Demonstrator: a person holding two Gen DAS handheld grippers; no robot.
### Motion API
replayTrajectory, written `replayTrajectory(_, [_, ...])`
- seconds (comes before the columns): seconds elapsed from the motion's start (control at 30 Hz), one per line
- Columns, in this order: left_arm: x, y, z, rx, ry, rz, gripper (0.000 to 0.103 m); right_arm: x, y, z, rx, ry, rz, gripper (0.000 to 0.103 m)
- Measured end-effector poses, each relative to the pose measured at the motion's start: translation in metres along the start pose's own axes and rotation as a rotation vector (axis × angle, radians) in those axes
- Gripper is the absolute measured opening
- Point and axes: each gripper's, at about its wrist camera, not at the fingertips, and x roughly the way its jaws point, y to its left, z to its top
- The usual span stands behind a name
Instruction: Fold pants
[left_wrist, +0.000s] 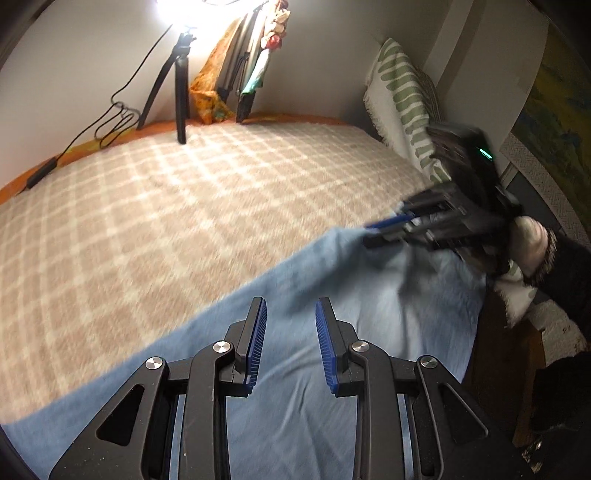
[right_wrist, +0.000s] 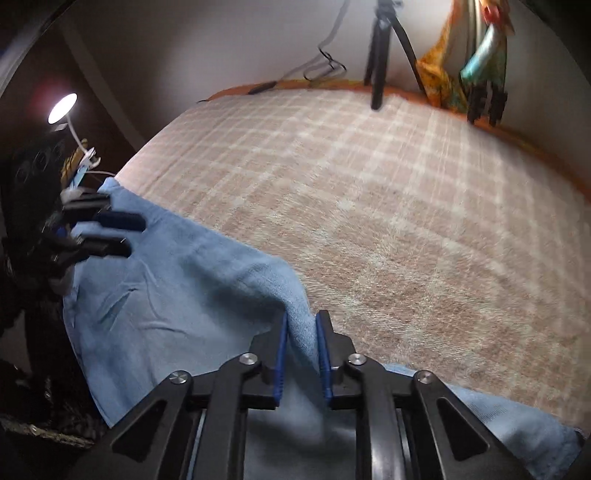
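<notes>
Light blue pants (left_wrist: 332, 295) lie along the near edge of the checked bedspread (left_wrist: 184, 203). My left gripper (left_wrist: 290, 306) is open just above the blue cloth, with nothing between its jaws. My right gripper (right_wrist: 302, 319) is shut on a raised fold of the pants (right_wrist: 177, 280) and lifts that edge. The right gripper also shows in the left wrist view (left_wrist: 373, 230) at the pants' far corner. The left gripper shows in the right wrist view (right_wrist: 129, 236), open, at the pants' left end.
A black tripod (left_wrist: 181, 92) with a bright lamp stands at the bed's far edge, with a cable (left_wrist: 92, 129) beside it. Hanging clothes (left_wrist: 240, 74) are at the back. A green-striped pillow (left_wrist: 402, 96) lies at the right. A small lamp (right_wrist: 62, 109) is off the bed's left side.
</notes>
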Motion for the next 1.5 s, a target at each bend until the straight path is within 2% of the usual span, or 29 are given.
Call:
replayTrajectory(0.17, [0.012, -0.007, 0.017, 0.002, -0.021, -0.028, 0.026, -0.018, 0.041, -0.029, -0.135, -0.03, -0.076, 0.01])
replayTrajectory(0.3, [0.036, -0.017, 0.014, 0.015, 0.045, -0.076, 0.026, -0.017, 0.055, -0.051, -0.176, -0.022, -0.084, 0.011])
replayTrajectory(0.43, [0.054, -0.037, -0.003, 0.086, 0.127, -0.093, 0.026, -0.017, 0.053, -0.058, -0.166, -0.006, -0.047, 0.02])
replayTrajectory(0.5, [0.058, -0.046, -0.013, 0.125, 0.153, -0.092, 0.026, -0.022, 0.052, -0.056, -0.172, 0.008, 0.007, 0.032])
replayTrajectory(0.53, [0.058, -0.05, -0.017, 0.15, 0.155, -0.081, 0.026, -0.029, 0.048, -0.053, -0.161, 0.0, 0.051, 0.037])
replayTrajectory(0.6, [0.056, -0.057, -0.024, 0.19, 0.145, -0.057, 0.026, -0.04, 0.035, -0.045, -0.116, -0.022, 0.103, 0.036])
replayTrajectory(0.67, [0.054, -0.059, -0.027, 0.2, 0.133, -0.048, 0.026, -0.046, 0.019, -0.038, -0.064, -0.045, 0.104, 0.036])
replayTrajectory(0.73, [0.054, -0.058, -0.029, 0.206, 0.124, -0.042, 0.025, -0.044, 0.001, -0.03, -0.014, -0.033, 0.104, 0.038])
replayTrajectory(0.8, [0.052, -0.061, -0.033, 0.226, 0.113, -0.031, 0.025, -0.034, -0.009, -0.025, -0.005, 0.021, 0.136, 0.04])
replayTrajectory(0.87, [0.051, -0.063, -0.037, 0.25, 0.11, -0.024, 0.025, -0.02, -0.012, -0.024, -0.052, 0.072, 0.08, 0.055])
replayTrajectory(0.93, [0.05, -0.064, -0.04, 0.261, 0.107, -0.021, 0.025, -0.008, -0.026, -0.021, -0.027, 0.096, 0.042, 0.056])
replayTrajectory(1.0, [0.051, -0.064, -0.038, 0.263, 0.104, -0.02, 0.025, -0.007, -0.047, -0.022, 0.05, 0.094, 0.073, 0.057])
replayTrajectory(1.07, [0.052, -0.065, -0.04, 0.275, 0.101, -0.014, 0.025, -0.01, -0.06, -0.025, 0.086, 0.089, 0.077, 0.063])
replayTrajectory(1.17, [0.053, -0.066, -0.041, 0.29, 0.099, -0.007, 0.025, -0.012, -0.067, -0.035, 0.096, 0.115, 0.103, 0.063])
replayTrajectory(1.33, [0.053, -0.068, -0.041, 0.296, 0.097, -0.004, 0.025, -0.012, -0.045, -0.048, 0.026, 0.153, 0.104, 0.065])
replayTrajectory(1.4, [0.053, -0.069, -0.041, 0.301, 0.096, 0.001, 0.025, -0.013, -0.039, -0.052, 0.004, 0.147, 0.1, 0.059])
replayTrajectory(1.5, [0.053, -0.069, -0.041, 0.3, 0.096, 0.002, 0.025, -0.015, -0.036, -0.054, 0.008, 0.126, 0.082, 0.043])
